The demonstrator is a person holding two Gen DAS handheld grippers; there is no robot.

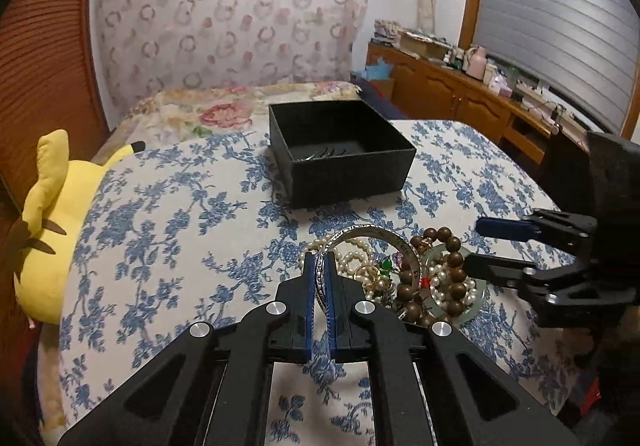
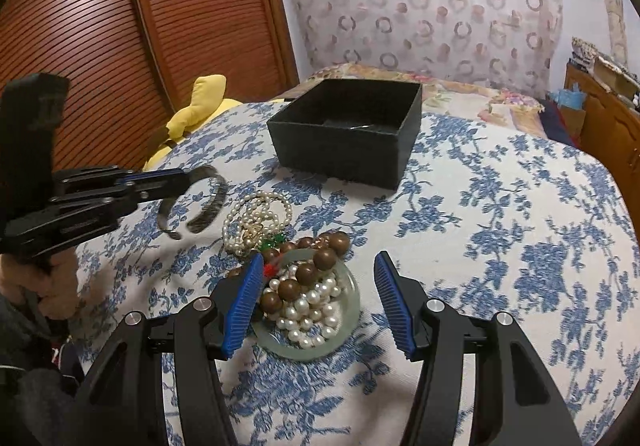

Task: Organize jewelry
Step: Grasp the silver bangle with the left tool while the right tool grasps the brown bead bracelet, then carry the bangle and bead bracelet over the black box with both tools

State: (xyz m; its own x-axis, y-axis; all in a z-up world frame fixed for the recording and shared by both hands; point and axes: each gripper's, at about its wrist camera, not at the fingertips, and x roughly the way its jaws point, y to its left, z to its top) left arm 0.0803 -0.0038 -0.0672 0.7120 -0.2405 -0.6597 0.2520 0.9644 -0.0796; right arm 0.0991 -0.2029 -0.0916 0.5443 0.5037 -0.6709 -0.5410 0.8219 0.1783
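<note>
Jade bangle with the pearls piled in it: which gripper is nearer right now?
Right. The right gripper hangs open directly over the jade bangle, which lies between its fingers. The left gripper is off to the side, shut on the silver cuff bracelet.

Left gripper (image 2: pixel 188 175) clamps the silver bangle (image 2: pixel 200 201) above the cloth. Right gripper (image 2: pixel 316 286) hangs open over the jade bangle (image 2: pixel 348 322).
</note>
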